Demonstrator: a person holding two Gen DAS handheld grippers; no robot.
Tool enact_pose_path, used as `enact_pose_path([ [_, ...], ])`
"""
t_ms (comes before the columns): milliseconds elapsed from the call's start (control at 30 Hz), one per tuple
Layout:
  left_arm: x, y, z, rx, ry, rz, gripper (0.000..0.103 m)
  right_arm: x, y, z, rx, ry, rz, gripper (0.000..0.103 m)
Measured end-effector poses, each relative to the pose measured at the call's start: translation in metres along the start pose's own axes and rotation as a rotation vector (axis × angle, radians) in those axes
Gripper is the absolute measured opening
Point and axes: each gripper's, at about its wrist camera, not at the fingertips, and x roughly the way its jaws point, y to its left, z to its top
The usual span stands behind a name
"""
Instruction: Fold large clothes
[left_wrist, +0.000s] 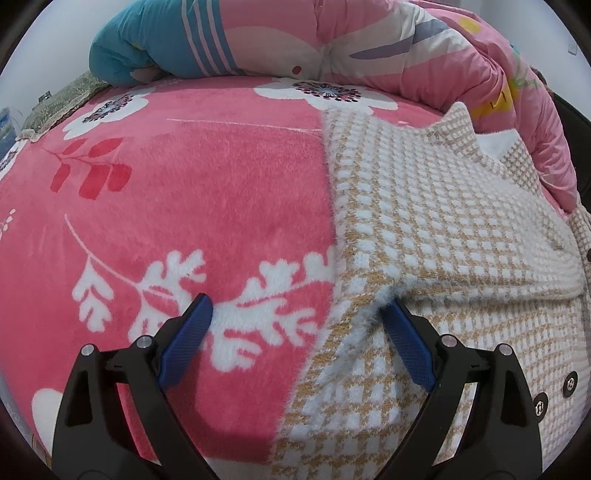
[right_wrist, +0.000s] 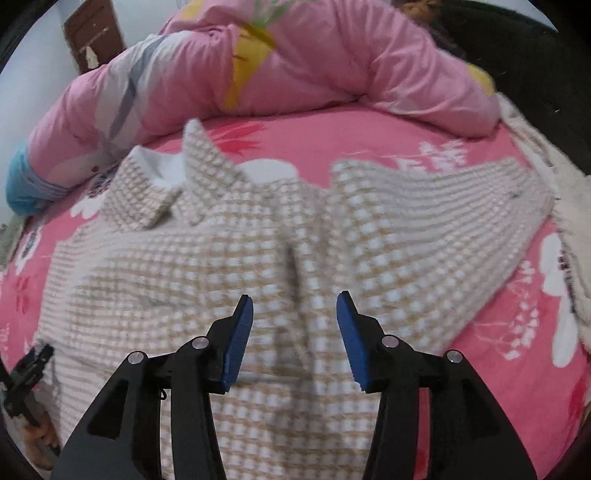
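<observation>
A plush pink floral blanket (left_wrist: 166, 206) covers the bed. The left gripper (left_wrist: 297, 314) is spread over the fuzzy edge of the tan-and-white checked knit jacket (left_wrist: 424, 229). The right gripper (right_wrist: 294, 306), also spread and empty, hovers over the jacket's middle.

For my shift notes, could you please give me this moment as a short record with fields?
surface: pink floral blanket covering the bed
garment: beige-and-white checked jacket, spread flat, collar at the far end, both sleeves folded in over the body
behind it: rolled pink quilt along the far edge
left gripper: open, low over the jacket's left edge, one finger on the blanket side and one on the jacket side
right gripper: open, above the middle of the jacket, nothing between its fingers
fold progress: sleeves in, body not yet folded
</observation>
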Motion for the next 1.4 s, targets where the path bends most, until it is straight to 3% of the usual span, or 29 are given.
enact_pose_path([
  [133, 0.0, 0.0, -0.001, 0.002, -0.004, -0.001, 0.089, 0.03, 0.001, -0.008, 0.006, 0.088, 0.006, 0.044],
  [233, 0.0, 0.0, -0.002, 0.004, -0.012, -0.002, 0.089, 0.02, 0.007, -0.014, -0.017, 0.058, -0.023, 0.011],
  [267, 0.0, 0.0, -0.001, 0.004, -0.012, -0.002, 0.089, 0.011, 0.01, -0.016, -0.036, 0.041, -0.032, 0.007],
  [433, -0.001, 0.001, -0.001, 0.002, -0.012, -0.007, 0.089, -0.019, 0.018, -0.024, -0.073, -0.02, -0.067, 0.007],
  [567, -0.002, 0.002, 0.0, 0.003, -0.011, -0.011, 0.089, 0.007, 0.008, -0.024, -0.082, 0.021, -0.13, 0.006],
  [667, -0.012, 0.009, 0.002, -0.007, -0.018, -0.063, 0.089, 0.021, 0.004, -0.02, -0.074, 0.04, -0.151, 0.007],
  [733, -0.03, 0.015, 0.005, -0.002, -0.07, -0.081, 0.089, 0.011, 0.007, -0.016, -0.071, 0.015, -0.166, 0.014],
  [800, -0.05, 0.015, 0.013, 0.03, -0.134, -0.097, 0.089, -0.004, 0.018, -0.009, -0.105, -0.051, -0.19, 0.041],
  [833, -0.059, 0.011, 0.02, 0.049, -0.158, -0.124, 0.089, -0.01, 0.024, -0.007, -0.124, -0.079, -0.189, 0.047],
  [900, -0.066, -0.003, 0.035, 0.084, -0.179, -0.157, 0.089, -0.017, 0.037, -0.002, -0.159, -0.108, -0.135, 0.049],
  [933, -0.065, -0.015, 0.047, 0.106, -0.179, -0.176, 0.089, -0.017, 0.048, 0.001, -0.171, -0.109, -0.058, 0.049],
  [1067, -0.025, -0.06, 0.072, 0.14, -0.093, -0.236, 0.089, 0.007, 0.08, 0.003, -0.195, -0.049, 0.104, 0.049],
  [1133, 0.012, -0.077, 0.079, 0.145, -0.032, -0.199, 0.089, 0.032, 0.091, 0.002, -0.223, -0.018, 0.113, 0.049],
  [1233, 0.066, -0.074, 0.078, 0.134, 0.064, -0.052, 0.091, 0.069, 0.089, -0.005, -0.243, 0.05, 0.079, 0.053],
  [1400, 0.063, -0.051, 0.081, 0.028, 0.073, -0.168, 0.092, 0.047, 0.099, 0.007, -0.243, 0.025, 0.085, 0.053],
])
